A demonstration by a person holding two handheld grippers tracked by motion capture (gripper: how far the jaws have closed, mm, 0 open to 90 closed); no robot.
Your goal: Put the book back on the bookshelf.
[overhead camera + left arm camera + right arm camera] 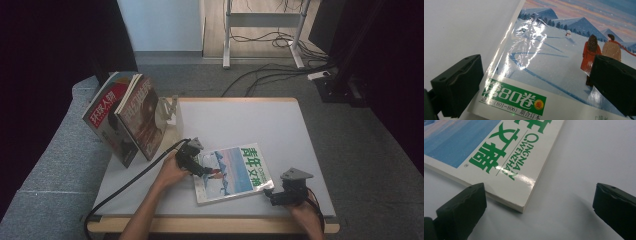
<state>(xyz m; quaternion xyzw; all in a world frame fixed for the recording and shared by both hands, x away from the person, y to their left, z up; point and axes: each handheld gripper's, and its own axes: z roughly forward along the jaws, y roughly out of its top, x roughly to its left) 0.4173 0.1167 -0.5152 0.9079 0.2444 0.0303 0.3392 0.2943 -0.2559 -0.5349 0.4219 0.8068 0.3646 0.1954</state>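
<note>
A magazine (232, 172) with a snowy landscape cover and green characters lies flat on the white table (240, 120). My left gripper (203, 171) hovers open over the magazine's left edge. In the left gripper view, one jaw hangs over bare table and the other over the glossy cover (544, 57), with the left gripper (536, 85) straddling that edge. My right gripper (270, 194) is open just off the magazine's near right corner. In the right gripper view that corner (524, 187) points into the gap of the right gripper (539, 206), with nothing held.
Two more magazines (125, 117) lean upright against a pale bookstand (172, 109) at the table's far left. A grey padded surface (55, 165) borders the table on the left. Cables and desk legs (260, 40) lie on the floor beyond.
</note>
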